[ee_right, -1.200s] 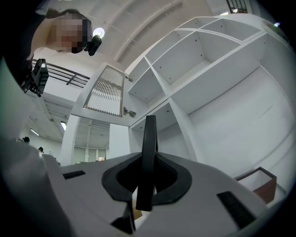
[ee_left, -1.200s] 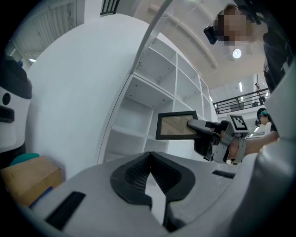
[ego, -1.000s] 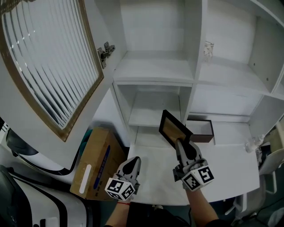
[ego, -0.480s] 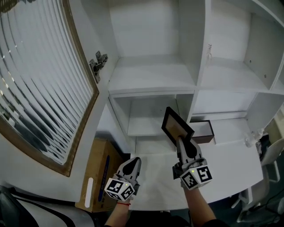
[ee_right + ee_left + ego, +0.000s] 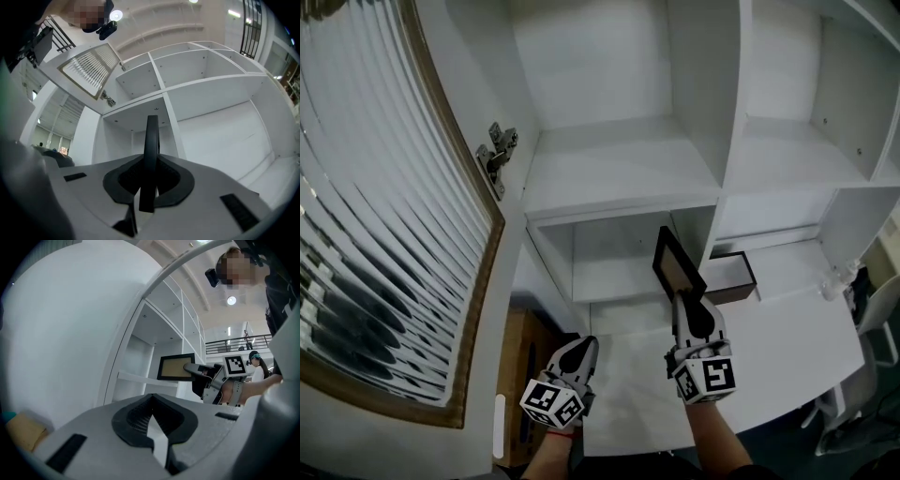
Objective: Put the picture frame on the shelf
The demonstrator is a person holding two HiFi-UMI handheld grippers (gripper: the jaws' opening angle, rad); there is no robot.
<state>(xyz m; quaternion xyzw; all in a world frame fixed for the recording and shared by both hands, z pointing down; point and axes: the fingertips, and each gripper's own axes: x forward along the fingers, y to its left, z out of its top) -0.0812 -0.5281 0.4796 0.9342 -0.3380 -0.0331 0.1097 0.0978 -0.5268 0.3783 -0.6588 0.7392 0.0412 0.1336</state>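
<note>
Left gripper (image 5: 578, 347): nearest, low over the table (image 5: 787, 323); its jaws are pressed together with nothing between them.
Right gripper (image 5: 685, 302): just ahead and raised, pinching the picture frame (image 5: 677, 264) by its lower edge; its own view shows the frame edge-on between the pads.
Picture frame: held upright in the air, in front of the lower open compartment, touching no surface.
Handling: probably light, thin and stiff, possibly glazed and so fragile. An edge-only pinch lets it pivot, so grip squarely on the dark border and set it down gently.
Dark box (image 5: 731, 275): on the table just right of the frame.
Shelf (image 5: 619, 169): white and bare, above and beyond the frame.
Cabinet door (image 5: 384, 187): swung open at far left, ribbed glass.
</note>
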